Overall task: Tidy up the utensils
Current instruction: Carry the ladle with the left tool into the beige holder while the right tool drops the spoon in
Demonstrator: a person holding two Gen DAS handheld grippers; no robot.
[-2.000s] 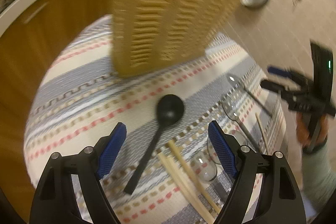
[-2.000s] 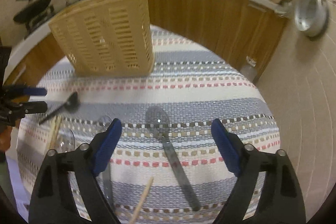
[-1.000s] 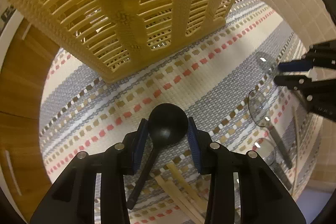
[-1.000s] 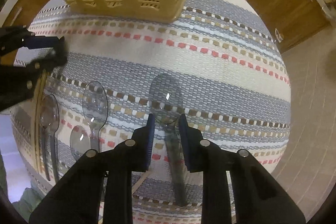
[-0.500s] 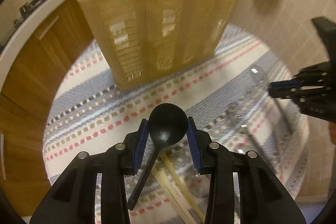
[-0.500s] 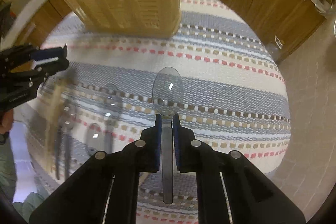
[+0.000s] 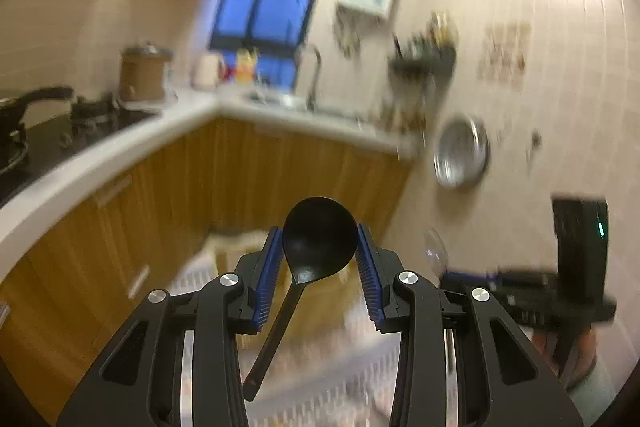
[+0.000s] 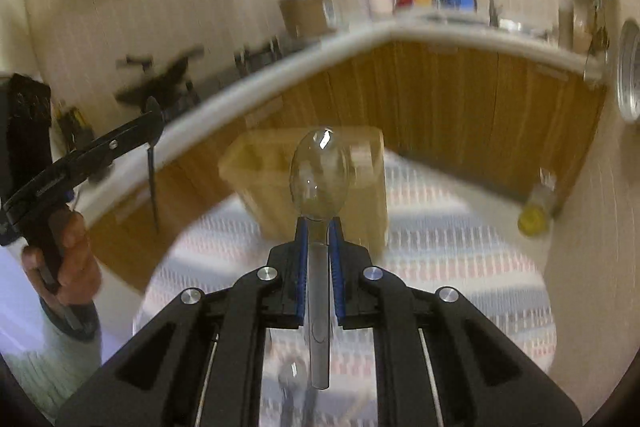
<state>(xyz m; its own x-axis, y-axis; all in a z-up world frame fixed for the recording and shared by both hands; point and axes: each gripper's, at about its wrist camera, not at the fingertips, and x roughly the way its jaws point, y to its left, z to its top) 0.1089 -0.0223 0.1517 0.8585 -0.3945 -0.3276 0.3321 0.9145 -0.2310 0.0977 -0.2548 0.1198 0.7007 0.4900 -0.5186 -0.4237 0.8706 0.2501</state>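
Note:
My left gripper [image 7: 319,247] is shut on the bowl of a black spoon [image 7: 316,239], whose handle hangs down between the arms. It is lifted well above the striped cloth [image 7: 320,387]. My right gripper [image 8: 319,227] is shut on the neck of a clear plastic spoon [image 8: 320,175], bowl forward, handle trailing back. The yellow slotted basket [image 8: 312,183] stands on the cloth [image 8: 460,267] just beyond the clear spoon. In the left wrist view only the basket's blurred rim [image 7: 236,243] shows behind the fingers. The right gripper with its clear spoon [image 7: 436,251] appears at the right there.
A wooden-fronted counter [image 8: 460,83] with a white top curves behind the table, bearing a stove [image 7: 80,119] and sink [image 7: 304,99]. A metal bowl [image 7: 460,155] hangs on the tiled wall. A yellow-capped bottle [image 8: 536,211] lies beyond the cloth's right edge. A clear spoon [image 8: 290,375] lies on the cloth below.
Both grippers have risen and tilted up from the cloth, each carrying its spoon. The basket has dropped lower in both views and the kitchen counter and walls have come into sight.

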